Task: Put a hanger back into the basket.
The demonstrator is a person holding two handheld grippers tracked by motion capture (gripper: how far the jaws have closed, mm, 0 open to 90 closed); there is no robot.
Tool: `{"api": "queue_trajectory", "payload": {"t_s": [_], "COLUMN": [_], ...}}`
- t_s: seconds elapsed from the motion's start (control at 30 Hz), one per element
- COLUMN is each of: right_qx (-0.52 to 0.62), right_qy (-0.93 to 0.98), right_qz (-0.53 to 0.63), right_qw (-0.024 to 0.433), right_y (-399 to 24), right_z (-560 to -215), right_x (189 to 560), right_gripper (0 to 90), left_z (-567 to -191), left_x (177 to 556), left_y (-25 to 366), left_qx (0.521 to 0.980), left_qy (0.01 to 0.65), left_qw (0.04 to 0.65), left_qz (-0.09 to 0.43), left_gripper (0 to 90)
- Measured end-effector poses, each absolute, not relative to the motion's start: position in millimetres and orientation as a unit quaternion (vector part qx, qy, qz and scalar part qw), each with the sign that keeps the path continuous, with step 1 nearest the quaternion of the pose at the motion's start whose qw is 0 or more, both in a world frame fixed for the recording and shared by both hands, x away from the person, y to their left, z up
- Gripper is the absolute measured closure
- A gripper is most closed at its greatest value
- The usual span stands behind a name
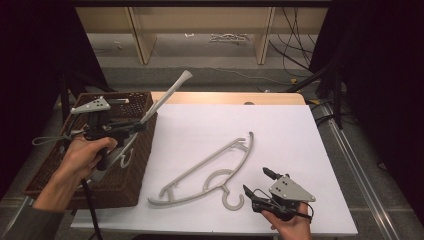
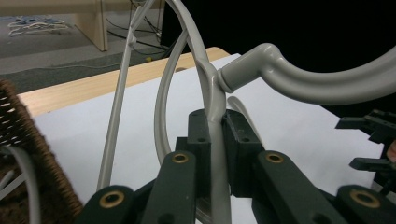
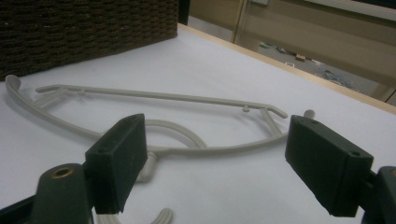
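My left gripper (image 1: 136, 126) hangs over the brown wicker basket (image 1: 125, 185) at the table's left, shut on a grey plastic hanger (image 1: 167, 95) whose arm slants up and to the right. In the left gripper view the pads (image 2: 198, 135) pinch that hanger (image 2: 210, 79) just below its hook (image 2: 303, 79). A second grey hanger (image 1: 210, 170) lies flat on the white sheet at mid-table. My right gripper (image 1: 255, 180) rests near the front edge, just right of that hanger's hook, open and holding nothing. In the right gripper view its jaws (image 3: 215, 154) frame the lying hanger (image 3: 163, 96).
A white sheet (image 1: 280, 130) covers most of the wooden table (image 1: 225, 97). Another grey hanger part (image 2: 18, 163) lies inside the basket (image 2: 28, 140). Beyond the table are floor cables (image 1: 295, 45) and wooden furniture legs (image 1: 262, 35). Dark curtains flank both sides.
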State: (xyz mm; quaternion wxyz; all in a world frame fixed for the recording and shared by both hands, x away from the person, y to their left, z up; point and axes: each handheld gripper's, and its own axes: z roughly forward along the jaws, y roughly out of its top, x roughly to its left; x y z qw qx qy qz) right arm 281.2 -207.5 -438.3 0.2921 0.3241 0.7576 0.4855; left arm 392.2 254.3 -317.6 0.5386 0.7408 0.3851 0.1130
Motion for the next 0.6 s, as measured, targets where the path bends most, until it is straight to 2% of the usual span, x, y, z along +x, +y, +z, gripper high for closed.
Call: {"api": "queue_trajectory", "payload": {"t_s": [0.6], "right_qx": [0.323], "right_qy": [0.756], "right_qz": [0.487], "right_qw": [0.294], "right_y": [-206.4], "right_z": [-438.8], "right_x": [282.0], "right_gripper": [22.0], "left_z": [-333.5], "left_x": [392.2], "left_y": [308.1], "left_qx": [0.732], "left_qy": [0.397], "left_qw": [0.535], "left_qz": [0.140], "left_gripper": [81.6]}}
